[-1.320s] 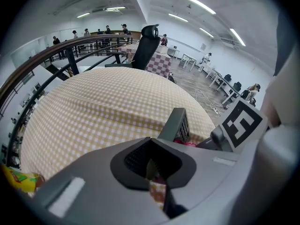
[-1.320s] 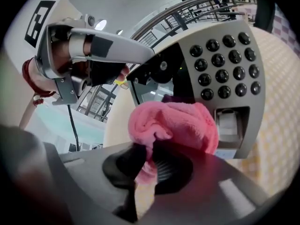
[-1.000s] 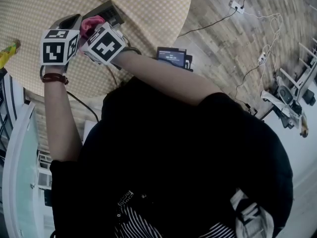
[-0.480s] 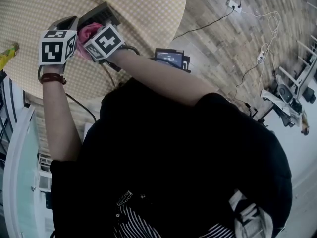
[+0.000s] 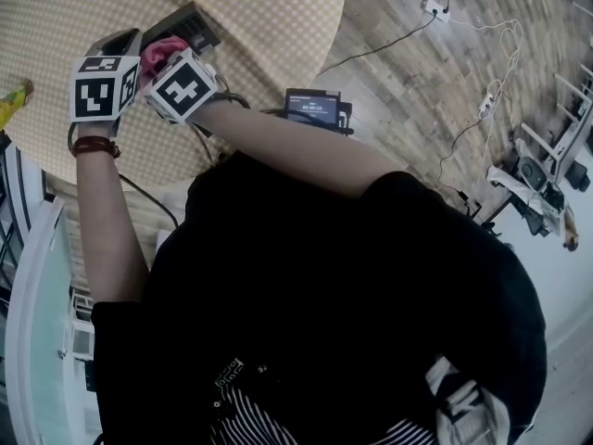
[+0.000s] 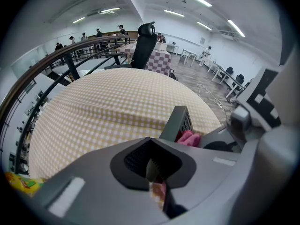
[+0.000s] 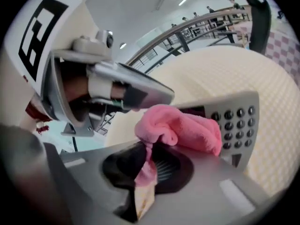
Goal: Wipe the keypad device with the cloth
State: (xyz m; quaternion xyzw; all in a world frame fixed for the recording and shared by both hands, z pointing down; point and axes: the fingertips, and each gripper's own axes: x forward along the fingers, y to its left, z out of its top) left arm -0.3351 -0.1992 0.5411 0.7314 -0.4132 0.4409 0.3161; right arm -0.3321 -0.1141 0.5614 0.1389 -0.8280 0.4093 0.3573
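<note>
Round checked table [image 5: 269, 35]. Keypad device [image 7: 236, 121] sits tilted over it, toward the near edge. Left gripper [image 6: 157, 175] jaws clenched on the device's end. Right gripper [image 7: 143, 172] jaws grasp pink cloth [image 7: 185, 128], bunched on the device face beside the keys.

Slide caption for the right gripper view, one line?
The right gripper presses a pink cloth against the grey keypad device, which the left gripper holds over a checked tablecloth.

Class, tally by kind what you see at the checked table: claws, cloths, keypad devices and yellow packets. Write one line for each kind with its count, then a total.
Claws: 2 (left claw, right claw)
Pink cloth: 1
Keypad device: 1
Yellow packet: 1
Total: 5
</note>
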